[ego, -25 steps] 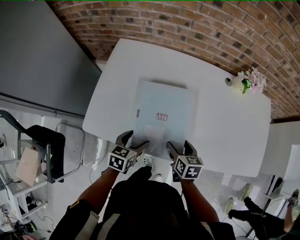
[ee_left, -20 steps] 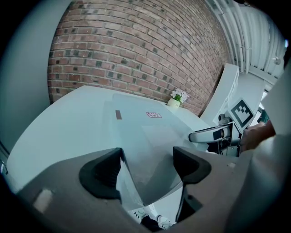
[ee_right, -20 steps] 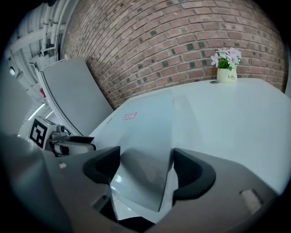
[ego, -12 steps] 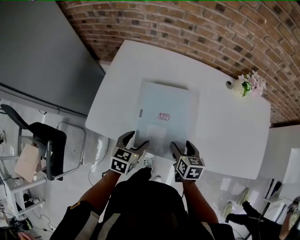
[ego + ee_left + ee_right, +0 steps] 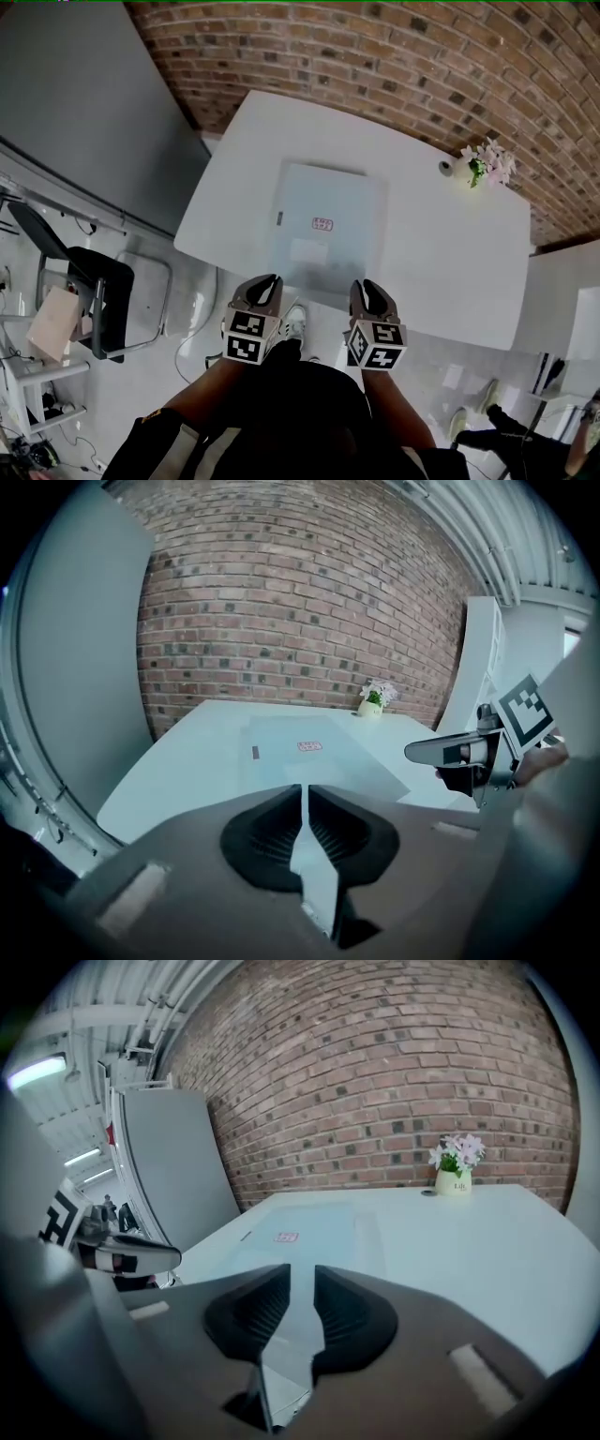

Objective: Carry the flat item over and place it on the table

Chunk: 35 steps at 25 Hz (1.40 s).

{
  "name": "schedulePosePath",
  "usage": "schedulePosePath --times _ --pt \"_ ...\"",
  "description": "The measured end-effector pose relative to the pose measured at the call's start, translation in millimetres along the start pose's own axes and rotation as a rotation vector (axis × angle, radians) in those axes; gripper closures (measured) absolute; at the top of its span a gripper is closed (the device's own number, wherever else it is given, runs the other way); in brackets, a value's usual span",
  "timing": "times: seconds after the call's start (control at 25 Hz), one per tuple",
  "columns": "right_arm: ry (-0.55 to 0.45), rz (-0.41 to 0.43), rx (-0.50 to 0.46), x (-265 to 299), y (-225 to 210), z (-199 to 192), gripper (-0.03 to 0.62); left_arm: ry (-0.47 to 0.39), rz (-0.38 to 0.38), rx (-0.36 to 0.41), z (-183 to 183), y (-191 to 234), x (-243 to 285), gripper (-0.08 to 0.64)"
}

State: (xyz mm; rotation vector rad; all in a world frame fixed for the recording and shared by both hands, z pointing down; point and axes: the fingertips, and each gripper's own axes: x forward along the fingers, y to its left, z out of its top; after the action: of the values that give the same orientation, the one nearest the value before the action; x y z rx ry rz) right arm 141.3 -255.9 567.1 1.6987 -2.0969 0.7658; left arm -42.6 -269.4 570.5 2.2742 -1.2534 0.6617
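Find the flat item lying flat on the white table, toward its near left part, well left of the flower pot. Read the left gripper as just closed to a hairline slit, nothing in it. Read the right gripper as just closed to a narrow gap, also empty; place both by the table's near edge, clear of the item.
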Motion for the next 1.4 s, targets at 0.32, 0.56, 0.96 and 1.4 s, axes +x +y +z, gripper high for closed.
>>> schedulePosePath --times 0.32,0.56,0.96,1.4 --pt "-0.025 0.04 -0.103 -53.2 34.4 4.9 0.595 -0.012 -0.002 0.028 0.2 -55.4 -43.0 0.557" --pt "-0.067 0.089 -0.147 -103.4 52.4 0.5 0.592 -0.069 -0.006 0.042 1.0 -98.2 -78.4 0.557" --pt "-0.114 0.169 -0.165 -181.9 75.6 -30.0 0.591 -0.133 0.06 0.051 -23.3 -153.4 -153.4 0.557" --pt "-0.2 0.298 -0.128 -227.8 123.5 -39.6 0.591 -0.127 0.188 0.115 -42.2 -165.3 -233.2 0.557"
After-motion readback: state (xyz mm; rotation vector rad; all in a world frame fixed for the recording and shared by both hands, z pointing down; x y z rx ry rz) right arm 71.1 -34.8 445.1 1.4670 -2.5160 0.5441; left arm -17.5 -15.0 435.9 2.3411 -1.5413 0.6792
